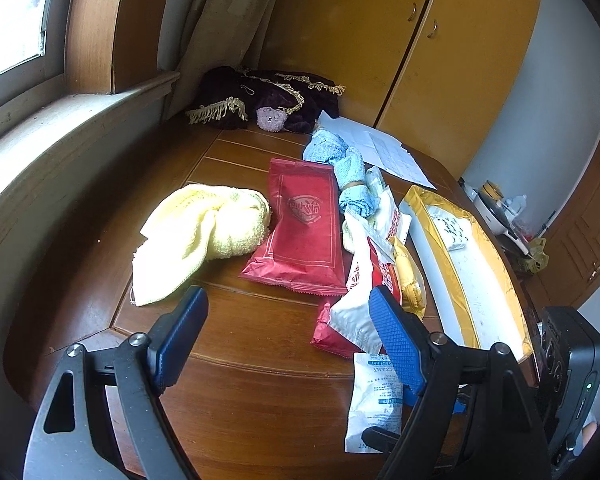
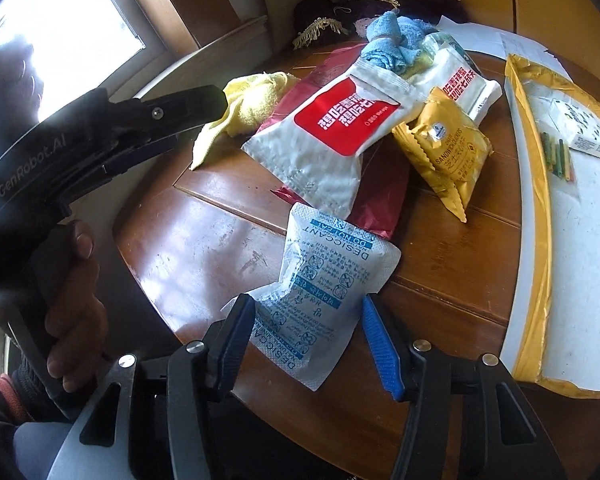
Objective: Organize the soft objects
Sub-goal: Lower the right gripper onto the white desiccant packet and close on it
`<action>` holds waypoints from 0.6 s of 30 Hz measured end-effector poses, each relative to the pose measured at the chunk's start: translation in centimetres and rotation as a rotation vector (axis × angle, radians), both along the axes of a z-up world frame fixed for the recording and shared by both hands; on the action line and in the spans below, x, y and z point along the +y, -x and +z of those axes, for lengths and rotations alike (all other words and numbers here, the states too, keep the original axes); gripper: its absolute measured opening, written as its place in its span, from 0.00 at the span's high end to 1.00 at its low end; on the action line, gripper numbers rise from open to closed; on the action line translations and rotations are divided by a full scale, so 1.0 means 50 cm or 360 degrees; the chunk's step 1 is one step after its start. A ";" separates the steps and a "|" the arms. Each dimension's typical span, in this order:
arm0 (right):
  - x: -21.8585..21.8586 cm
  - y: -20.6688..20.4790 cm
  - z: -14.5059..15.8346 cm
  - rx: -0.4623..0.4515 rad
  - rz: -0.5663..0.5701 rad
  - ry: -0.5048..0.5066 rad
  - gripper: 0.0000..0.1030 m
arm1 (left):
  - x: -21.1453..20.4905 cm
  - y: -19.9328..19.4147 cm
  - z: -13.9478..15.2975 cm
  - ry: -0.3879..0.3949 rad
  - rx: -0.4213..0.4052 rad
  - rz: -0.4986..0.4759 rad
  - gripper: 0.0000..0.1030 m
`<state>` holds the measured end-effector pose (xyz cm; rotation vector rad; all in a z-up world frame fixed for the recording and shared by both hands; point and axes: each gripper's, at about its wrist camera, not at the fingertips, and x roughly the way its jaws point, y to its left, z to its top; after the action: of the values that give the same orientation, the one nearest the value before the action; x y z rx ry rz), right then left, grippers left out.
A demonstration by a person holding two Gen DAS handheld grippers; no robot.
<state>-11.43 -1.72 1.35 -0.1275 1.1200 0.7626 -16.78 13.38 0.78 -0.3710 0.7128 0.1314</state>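
Between my right tongs (image 2: pixel 308 340), spread apart, lies the desiccant packet (image 2: pixel 324 292) near the counter (image 2: pixel 204 252) edge; closing carelessly could nudge it off, I judge; my left tongs (image 1: pixel 288 328) hang apart, empty, above the counter.

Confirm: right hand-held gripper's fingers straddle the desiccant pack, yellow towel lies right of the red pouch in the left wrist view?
One error. In the left wrist view the yellow towel lies left of the red pouch, not right. The rest holds: the right hand-held gripper has its fingers on either side of the desiccant pack.
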 end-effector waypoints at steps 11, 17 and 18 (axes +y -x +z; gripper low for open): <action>0.040 -0.004 -0.003 -0.0037 -0.0012 0.0047 0.39 | -0.012 -0.007 -0.008 -0.0013 0.0020 -0.0031 0.20; 0.006 0.000 -0.004 -0.0128 -0.0025 0.0101 0.57 | -0.027 -0.028 0.012 -0.0013 -0.0025 -0.0097 0.20; -0.007 0.000 -0.005 -0.0122 -0.0030 0.0089 0.58 | -0.035 -0.037 0.015 -0.0039 -0.0026 -0.0116 0.20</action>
<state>-11.43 -2.08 1.11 -0.1914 1.0689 0.7041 -14.94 11.62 1.56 -0.3220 0.7070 0.0682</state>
